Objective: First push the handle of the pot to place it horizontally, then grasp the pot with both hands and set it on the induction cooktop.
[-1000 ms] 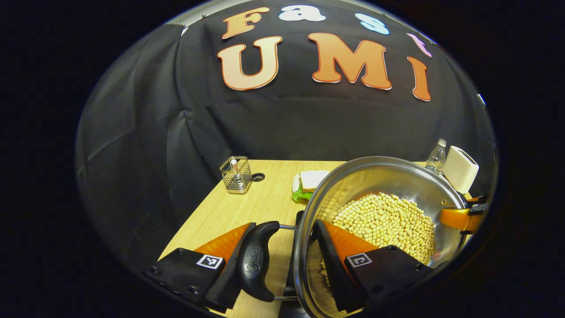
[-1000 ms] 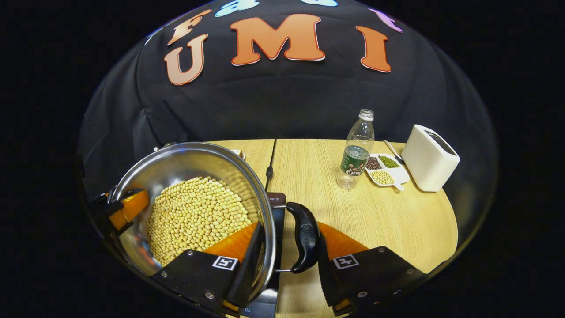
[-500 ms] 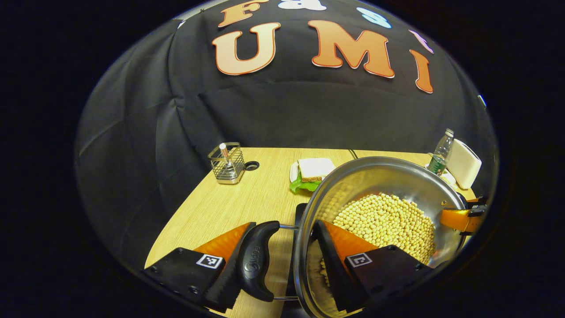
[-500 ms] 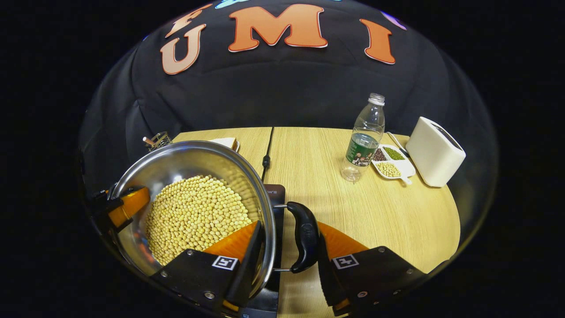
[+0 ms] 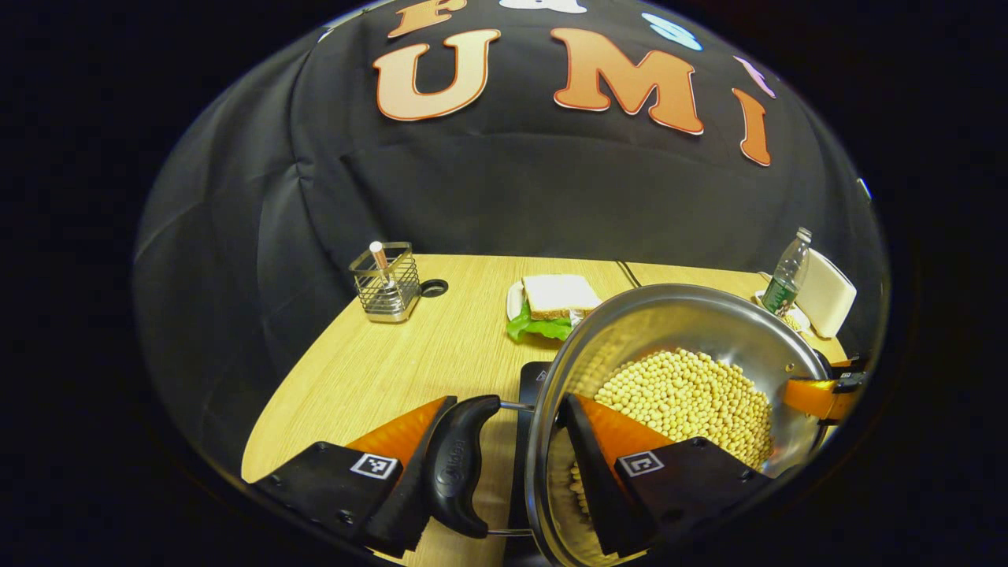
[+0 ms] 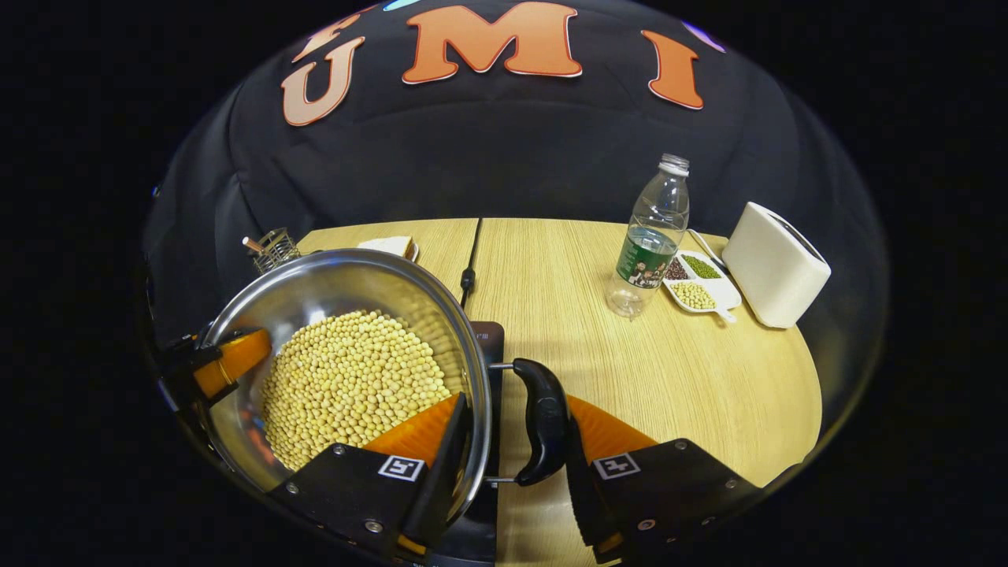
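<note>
Left gripper view, left to right: a wire basket (image 5: 385, 282) with a small stick in it stands at the far left of the wooden tabletop (image 5: 409, 362), with a sandwich on a plate (image 5: 551, 305) farther along the back. In the foreground the left tongs (image 5: 508, 465) straddle the near side of a steel pot (image 5: 693, 315) filled with pale beans (image 5: 693, 398): one finger lies outside against the pot's black side handle (image 5: 461, 465), the other reaches inside over the rim, so handle and wall sit between the two fingers, clenched on the pot. A dark corner of the cooktop (image 5: 531, 378) shows beside and below the pot; whether the pot's base touches it cannot be told. At the pot's far rim the other tongs' finger (image 5: 815, 396) shows. Behind stand a plastic bottle (image 5: 787, 272) and a white box-shaped appliance (image 5: 827, 295).

Right gripper view, left to right: the left tongs' finger (image 6: 228, 362) meets the pot's (image 6: 339, 283) far rim. The right tongs (image 6: 512, 465) grip the opposite side the same way, one finger inside the rim over the beans (image 6: 354, 382), the other outside against the second black handle (image 6: 543, 421), closed on the pot. The cooktop's (image 6: 492, 354) edge shows between pot and handle, its cord (image 6: 470, 268) running to the back of the tabletop (image 6: 669, 378). Farther right stand the bottle (image 6: 650, 240), a divided dish of beans (image 6: 697, 283) and the appliance (image 6: 776, 264).
</note>
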